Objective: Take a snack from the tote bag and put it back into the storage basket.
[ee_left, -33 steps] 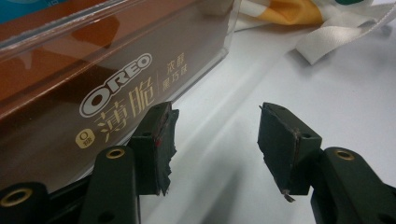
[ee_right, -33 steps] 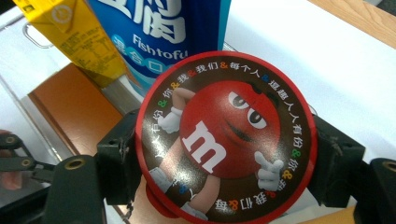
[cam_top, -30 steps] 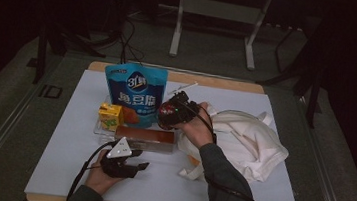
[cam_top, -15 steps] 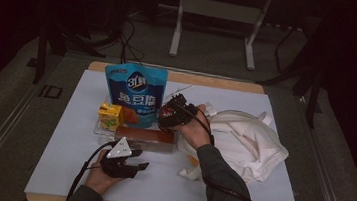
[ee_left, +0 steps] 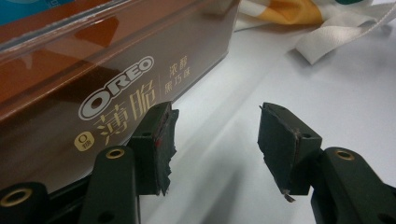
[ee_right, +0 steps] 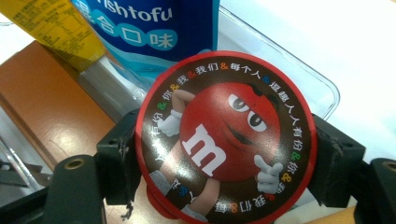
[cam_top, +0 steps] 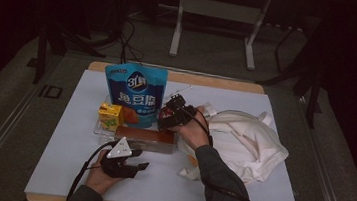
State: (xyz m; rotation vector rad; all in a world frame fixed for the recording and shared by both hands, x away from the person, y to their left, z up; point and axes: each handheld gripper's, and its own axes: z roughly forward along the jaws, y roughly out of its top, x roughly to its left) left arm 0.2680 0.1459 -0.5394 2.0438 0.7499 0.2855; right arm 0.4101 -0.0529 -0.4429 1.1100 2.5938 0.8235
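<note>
My right gripper (cam_top: 167, 115) is shut on a round red M&M's tub (ee_right: 226, 140), its jaws pressing on both sides of the lid. It hovers over the right end of a clear tray (ee_right: 299, 70). In the tray stand a blue fish-tofu bag (cam_top: 134, 93), a yellow drink carton (cam_top: 110, 115) and a brown Oreo box (cam_top: 145, 137). My left gripper (cam_top: 135, 159) rests low on the white mat just in front of the Oreo box (ee_left: 93, 84). The left gripper (ee_left: 215, 140) is open with nothing between its jaws.
A crumpled white cloth bag (cam_top: 248, 138) with straps lies on the right half of the mat, close behind my right forearm. One strap (ee_left: 336, 32) reaches toward the Oreo box. The mat covers a wooden table (cam_top: 218, 82); dark floor and stand legs lie beyond.
The right gripper with the tub has edged slightly down and left toward the tray. The left gripper has stayed where it was.
</note>
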